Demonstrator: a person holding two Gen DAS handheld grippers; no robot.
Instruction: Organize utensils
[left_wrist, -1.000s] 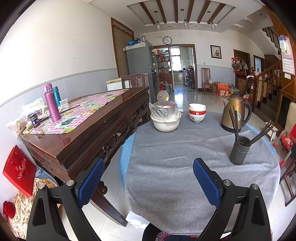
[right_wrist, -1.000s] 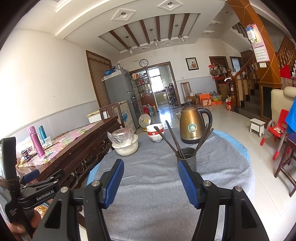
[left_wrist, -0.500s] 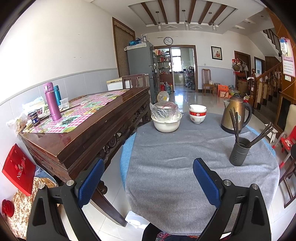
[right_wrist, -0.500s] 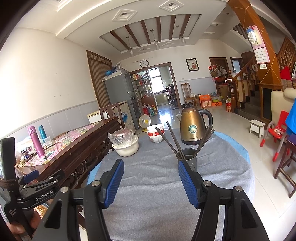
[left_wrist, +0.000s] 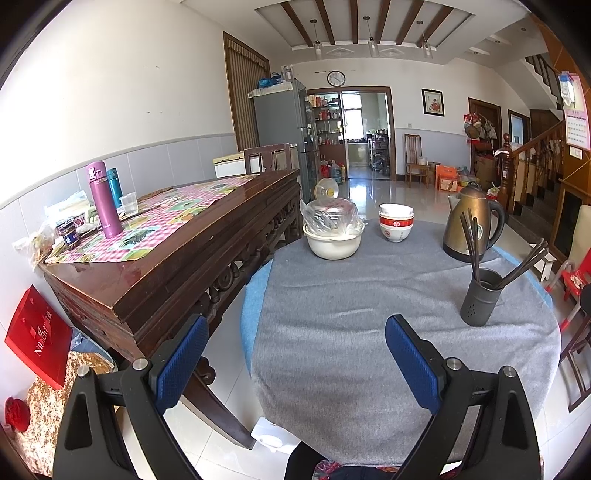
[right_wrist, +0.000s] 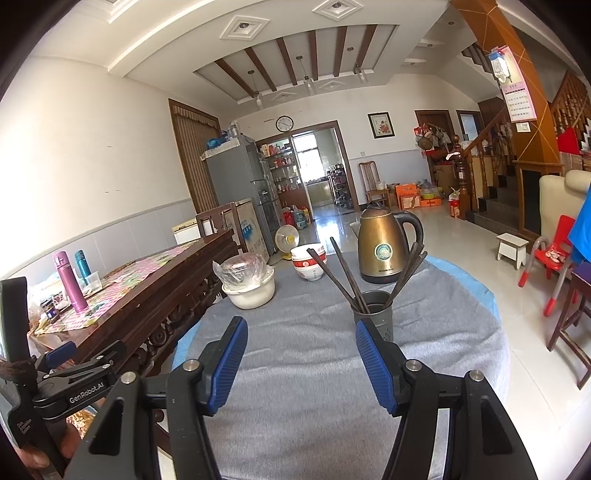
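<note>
Dark chopsticks (right_wrist: 345, 275) stand splayed in a grey perforated holder (right_wrist: 373, 314) on the grey-clothed round table (left_wrist: 369, 350), toward its right side in the left wrist view. Just behind the holder sits a brass-coloured kettle (right_wrist: 384, 243); farther left are stacked red-and-white bowls (left_wrist: 396, 221) and a white pot with a bag-wrapped lid (left_wrist: 332, 229). The right tool (right_wrist: 299, 354) hovers near the holder (released, nothing between its blue pads). The left tool (left_wrist: 291, 354) also gapes empty over the table's near edge.
</note>
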